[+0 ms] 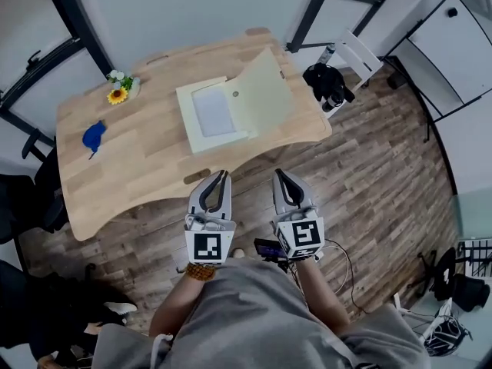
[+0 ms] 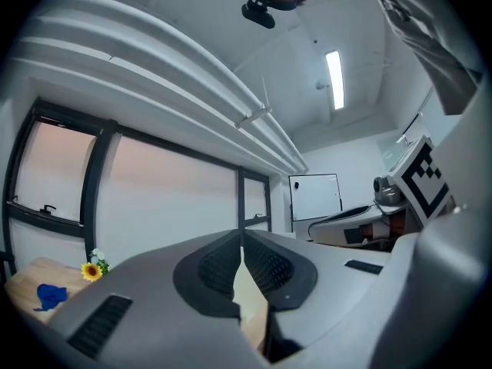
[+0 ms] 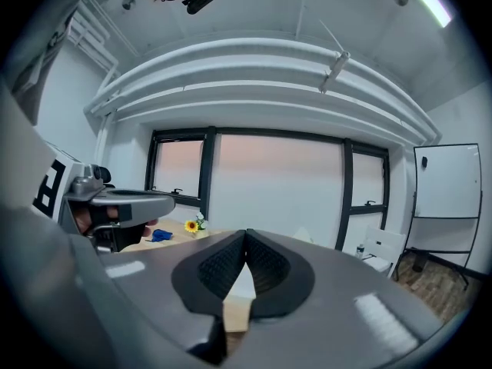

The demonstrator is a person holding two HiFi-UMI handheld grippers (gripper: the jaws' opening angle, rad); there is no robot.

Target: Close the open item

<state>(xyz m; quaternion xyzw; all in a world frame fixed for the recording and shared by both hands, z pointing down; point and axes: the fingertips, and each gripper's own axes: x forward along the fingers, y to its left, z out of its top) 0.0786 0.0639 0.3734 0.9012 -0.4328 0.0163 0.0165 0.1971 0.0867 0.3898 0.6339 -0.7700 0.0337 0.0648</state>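
Note:
An open cream folder (image 1: 234, 107) lies on the wooden table (image 1: 146, 167), its right flap spread toward the far right edge and a pale sheet inside its left half. My left gripper (image 1: 223, 175) is held in front of the table's near edge, jaws shut and empty. The right gripper (image 1: 278, 174) hangs beside it, also shut with nothing held. Both point toward the folder from well short of it. In the left gripper view the left gripper (image 2: 242, 241) tips meet; in the right gripper view the right gripper (image 3: 246, 235) tips meet too.
A small sunflower bunch (image 1: 119, 88) and a blue cloth-like object (image 1: 93, 136) sit on the table's left part. A white chair (image 1: 350, 56) with a black item (image 1: 329, 83) stands at the right. Dark chairs are at the left. Wood floor lies beneath me.

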